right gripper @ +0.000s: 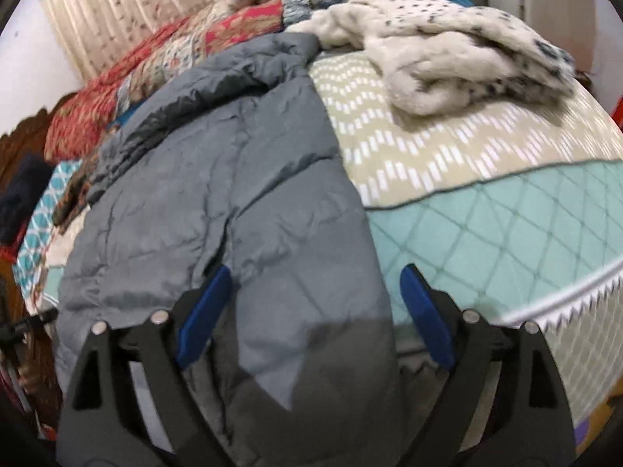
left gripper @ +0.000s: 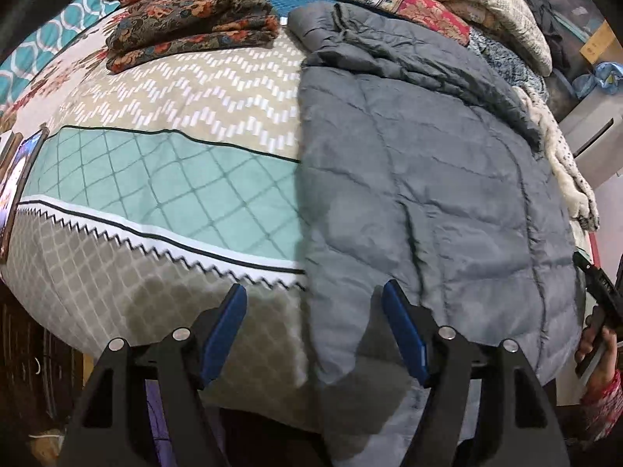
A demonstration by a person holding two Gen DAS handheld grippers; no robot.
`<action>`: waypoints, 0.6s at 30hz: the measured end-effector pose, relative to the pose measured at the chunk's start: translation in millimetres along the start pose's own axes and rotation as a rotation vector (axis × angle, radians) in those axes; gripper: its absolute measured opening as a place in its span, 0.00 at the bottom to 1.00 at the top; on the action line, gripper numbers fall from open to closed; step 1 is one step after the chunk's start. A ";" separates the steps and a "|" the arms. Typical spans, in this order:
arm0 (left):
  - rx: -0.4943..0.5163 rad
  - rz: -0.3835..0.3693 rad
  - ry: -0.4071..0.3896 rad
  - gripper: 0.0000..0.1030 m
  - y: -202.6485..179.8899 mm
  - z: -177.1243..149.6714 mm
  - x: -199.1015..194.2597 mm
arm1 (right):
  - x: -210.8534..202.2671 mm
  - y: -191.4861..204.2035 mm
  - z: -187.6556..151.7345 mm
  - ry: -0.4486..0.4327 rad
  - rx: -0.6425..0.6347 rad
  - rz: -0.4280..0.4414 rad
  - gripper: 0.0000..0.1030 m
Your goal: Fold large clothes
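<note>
Jacket point(left gripper: 428, 179), big and grey and puffy, lies flat on the bed point(left gripper: 163, 179). It has stitched squares all over it and many small wrinkles. Its far end is bunched up and darker.

Seen from the left tongs point(left gripper: 314, 303), the jacket covers the right half of the bed. Its near end hangs a little over the bed's front edge. The left tongs are apart and hold nothing. One blue finger point(left gripper: 229, 319) is over the bed cover and the other is over the jacket's left edge.

Seen from the right tongs point(right gripper: 313, 292), the jacket point(right gripper: 233, 194) fills the left and middle of the bed. The right tongs are apart too and hold nothing. The jacket's near end lies between and under their blue fingers.

The bed cover has tan zigzags, a mint green band with diamonds and a white sawtooth stripe. A folded flowery cloth point(left gripper: 194, 27) sits at the far left. A fluffy white spotted blanket point(right gripper: 447, 62) is heaped at the far right. Red flowery quilts point(right gripper: 128, 89) are piled behind the jacket.
</note>
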State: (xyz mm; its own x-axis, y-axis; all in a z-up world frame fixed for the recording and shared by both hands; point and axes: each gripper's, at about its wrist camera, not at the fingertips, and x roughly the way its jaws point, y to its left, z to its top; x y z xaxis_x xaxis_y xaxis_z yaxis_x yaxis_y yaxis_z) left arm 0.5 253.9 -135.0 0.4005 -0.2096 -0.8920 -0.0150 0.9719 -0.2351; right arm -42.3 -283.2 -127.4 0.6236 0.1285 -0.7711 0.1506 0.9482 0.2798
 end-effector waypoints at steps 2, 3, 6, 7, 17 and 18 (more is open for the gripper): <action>0.018 0.016 -0.009 0.00 -7.8 -1.8 -2.5 | -6.5 3.9 -5.1 -0.012 0.013 -0.016 0.82; 0.030 0.035 -0.015 0.00 -13.1 -3.8 -3.0 | -9.1 4.9 -5.7 -0.018 0.011 -0.028 0.82; 0.041 0.036 -0.004 0.00 -20.3 -9.6 -1.3 | -18.4 1.8 -10.4 -0.034 0.011 -0.048 0.82; 0.042 0.037 0.004 0.00 -20.9 -13.7 0.2 | -20.5 -0.4 -12.4 -0.034 0.020 -0.048 0.82; 0.066 0.069 0.000 0.00 -20.9 -35.2 1.0 | -23.3 2.0 -10.7 -0.033 0.050 -0.014 0.82; 0.067 0.072 -0.009 0.00 -21.3 -33.6 -0.3 | -22.8 8.3 -11.5 -0.032 0.038 -0.009 0.82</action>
State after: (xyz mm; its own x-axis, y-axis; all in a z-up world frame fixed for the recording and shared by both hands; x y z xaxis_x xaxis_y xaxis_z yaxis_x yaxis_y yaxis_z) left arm -30.1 229.7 -142.7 0.4087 -0.1387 -0.9021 0.0170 0.9894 -0.1444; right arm -64.1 -274.9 -114.1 0.6461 0.1101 -0.7552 0.1848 0.9376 0.2947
